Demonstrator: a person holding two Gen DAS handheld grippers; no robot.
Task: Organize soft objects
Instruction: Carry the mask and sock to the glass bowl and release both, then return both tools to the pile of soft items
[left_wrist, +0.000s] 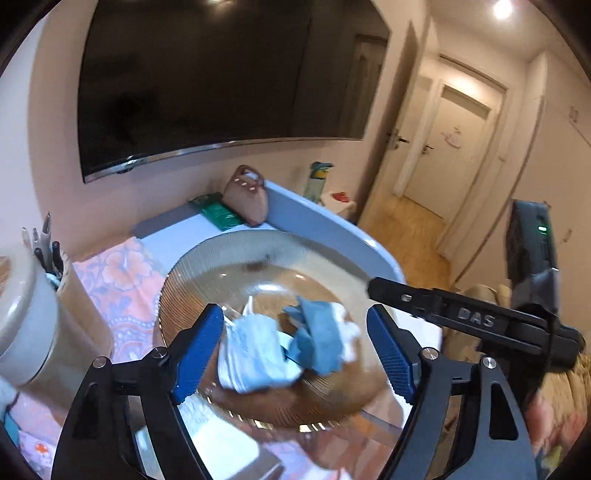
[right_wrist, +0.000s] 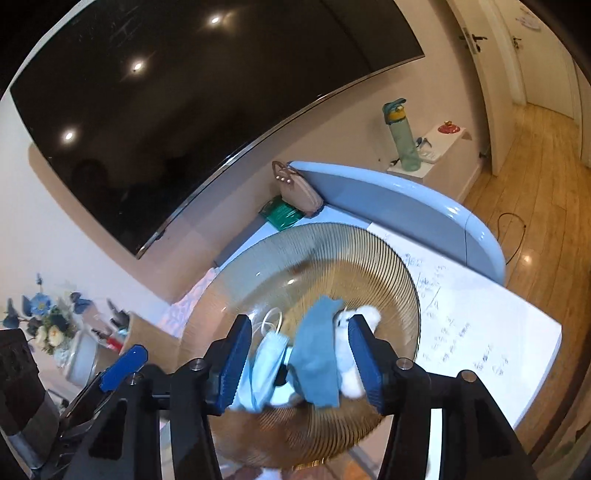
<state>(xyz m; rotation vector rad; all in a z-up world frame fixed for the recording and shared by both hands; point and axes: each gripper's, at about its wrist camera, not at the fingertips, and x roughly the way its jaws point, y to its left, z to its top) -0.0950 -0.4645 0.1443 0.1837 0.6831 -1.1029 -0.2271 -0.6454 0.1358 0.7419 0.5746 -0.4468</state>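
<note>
Two claws hung over the ribbed glass plate (left_wrist: 207, 258), both released and grasping nothing. The left claw (left_wrist: 295, 350) stood wide, its blue pads clear of the pile on the plate. The right claw (right_wrist: 299, 363) gaped less, its pads flanking that pile; whether they touched it I could not tell. On the plate lay a pale face mask (left_wrist: 251, 354), a blue cloth (left_wrist: 317, 339) and a white fluffy toy (right_wrist: 351, 354), bunched together near its middle. Beyond the plate sat a brown handbag (left_wrist: 245, 197).

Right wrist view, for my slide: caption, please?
Open right gripper over a ribbed glass plate holding a face mask, blue cloth, white plush.
</note>
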